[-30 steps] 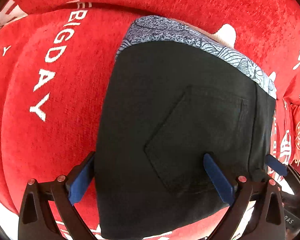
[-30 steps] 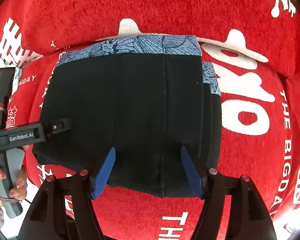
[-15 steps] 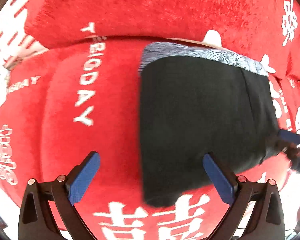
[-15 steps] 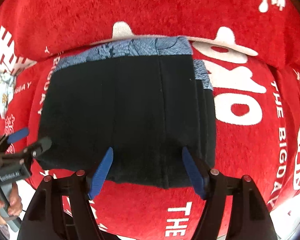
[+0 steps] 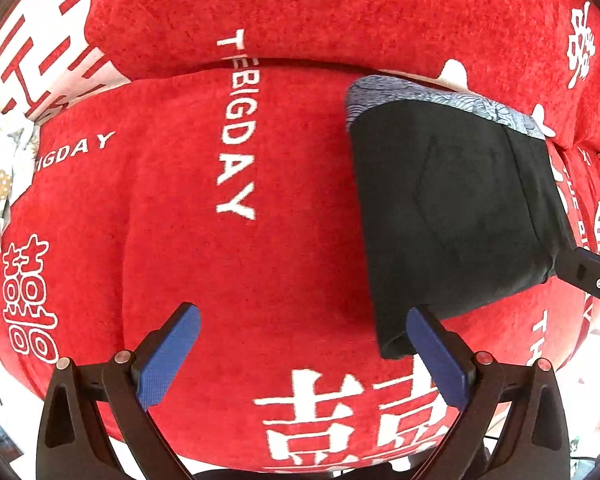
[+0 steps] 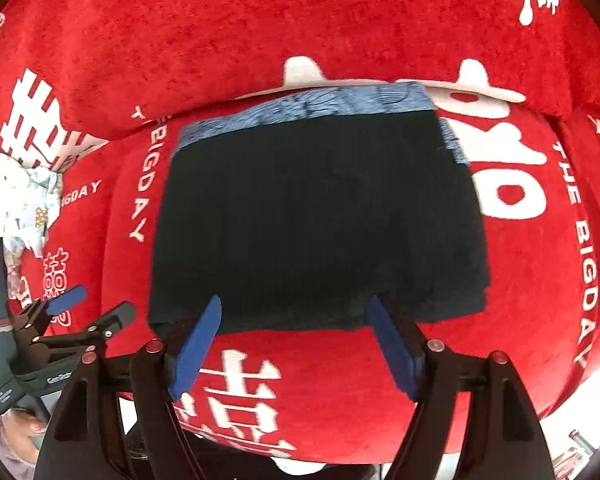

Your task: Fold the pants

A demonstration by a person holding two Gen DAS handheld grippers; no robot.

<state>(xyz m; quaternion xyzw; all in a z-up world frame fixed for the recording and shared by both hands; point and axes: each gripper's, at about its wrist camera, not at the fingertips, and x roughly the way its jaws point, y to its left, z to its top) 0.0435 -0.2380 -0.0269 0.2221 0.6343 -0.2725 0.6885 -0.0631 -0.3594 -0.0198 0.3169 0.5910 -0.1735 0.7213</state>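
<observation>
The black pants [image 6: 316, 216] lie folded into a compact rectangle on the red sofa cushion [image 5: 180, 240], patterned blue waistband against the backrest. The fold looks finished, so what remains is at most smoothing an edge. The right gripper [image 6: 296, 344] hangs over the pants' near edge, its fingers opening on nothing. The left gripper [image 5: 304, 360], left of the pants, is spread and empty. Only the left view shows the back pocket; only the right shows the hand [image 6: 24, 428] and the crumpled pale cloth [image 6: 24, 196] far left of the pants.
</observation>
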